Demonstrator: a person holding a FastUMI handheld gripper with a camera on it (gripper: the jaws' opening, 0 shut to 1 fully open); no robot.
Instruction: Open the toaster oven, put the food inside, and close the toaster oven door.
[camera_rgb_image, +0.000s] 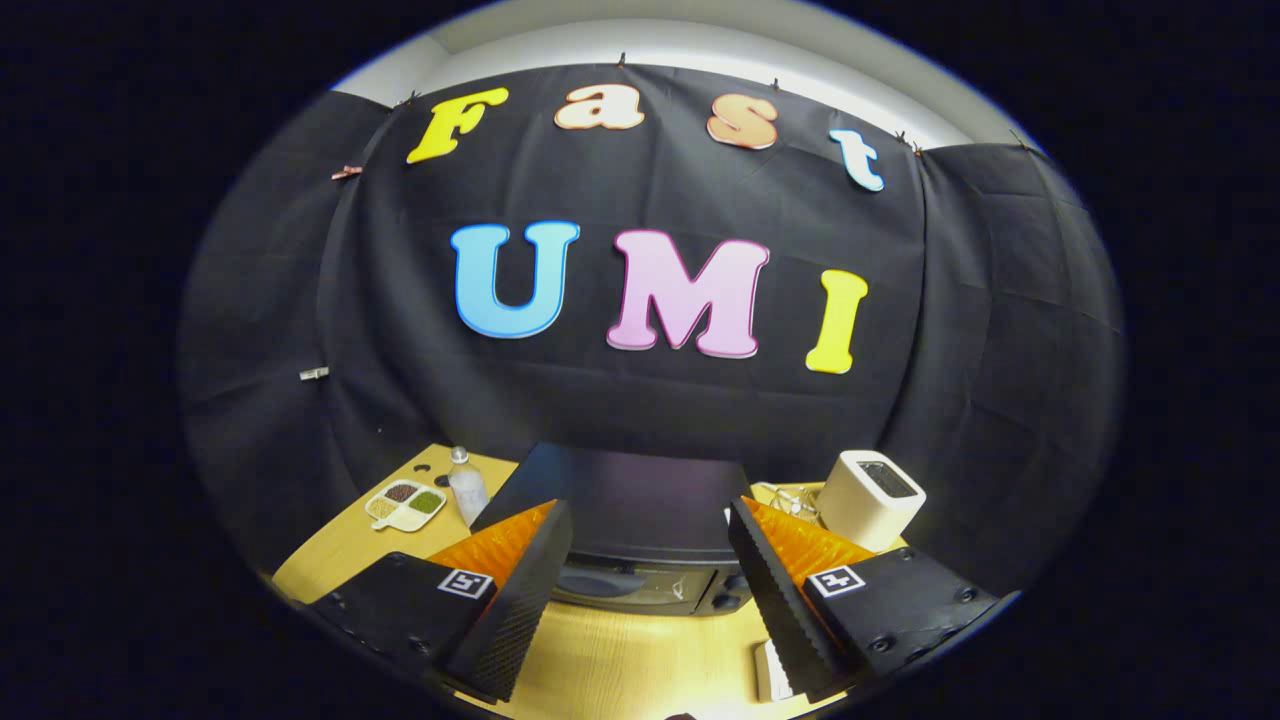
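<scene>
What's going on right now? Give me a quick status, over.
Gripper open, holding nothing. Toaster oven just ahead between the fingers, door appears closed. Bottle and divided dish off to the side; nothing blocking.

Gripper (640, 560) fingers spread wide, bare table (640, 660) between; toaster oven (630, 530) blocks ahead; bottle (466, 485) far left, white toaster (870, 500) far right.

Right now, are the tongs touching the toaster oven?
Apart. The gripper view shows the tongs open, with bare table between their tips and the toaster oven just ahead; its door looks closed.
</scene>
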